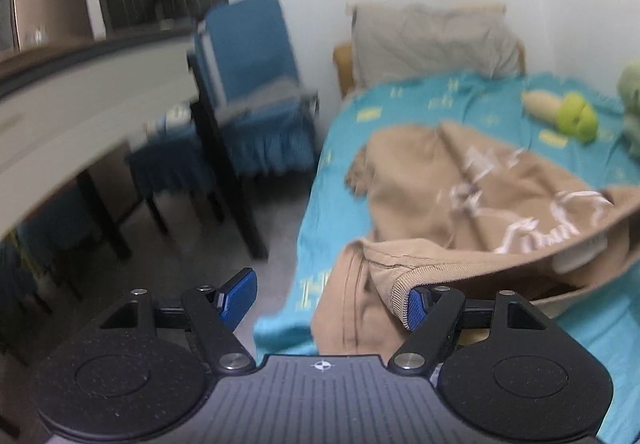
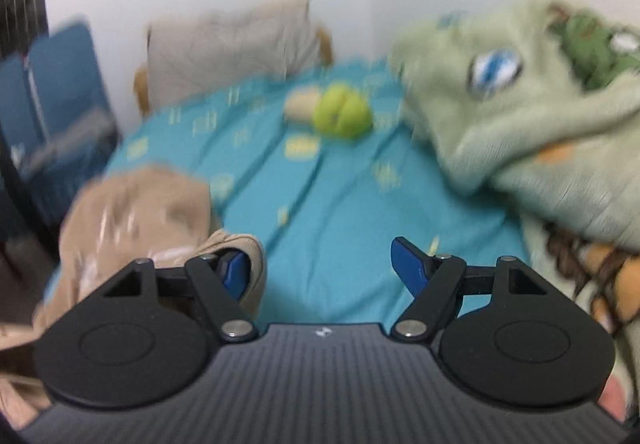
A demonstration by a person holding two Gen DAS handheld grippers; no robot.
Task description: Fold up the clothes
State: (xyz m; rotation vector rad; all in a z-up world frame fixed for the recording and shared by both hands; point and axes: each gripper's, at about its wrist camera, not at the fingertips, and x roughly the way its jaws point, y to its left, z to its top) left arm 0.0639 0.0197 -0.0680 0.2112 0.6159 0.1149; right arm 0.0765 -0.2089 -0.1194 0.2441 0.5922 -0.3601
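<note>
A tan shirt (image 1: 472,199) with a white print lies crumpled on the teal bed sheet (image 1: 400,103). My left gripper (image 1: 328,300) is open; the shirt's ribbed hem drapes over its right fingertip (image 1: 416,308), while the left fingertip (image 1: 238,296) hangs over the floor. In the right wrist view the same shirt (image 2: 136,211) lies at the left, and a fold of it wraps over the left fingertip (image 2: 234,272) of my open right gripper (image 2: 320,268). Its right fingertip (image 2: 408,264) is bare above the sheet (image 2: 344,203).
A beige pillow (image 1: 432,39) leans at the head of the bed. A green and cream plush toy (image 2: 336,111) lies on the sheet, and a pale green fleece blanket (image 2: 532,115) is heaped at the right. A blue-covered chair (image 1: 256,83) and a desk (image 1: 80,83) stand left of the bed.
</note>
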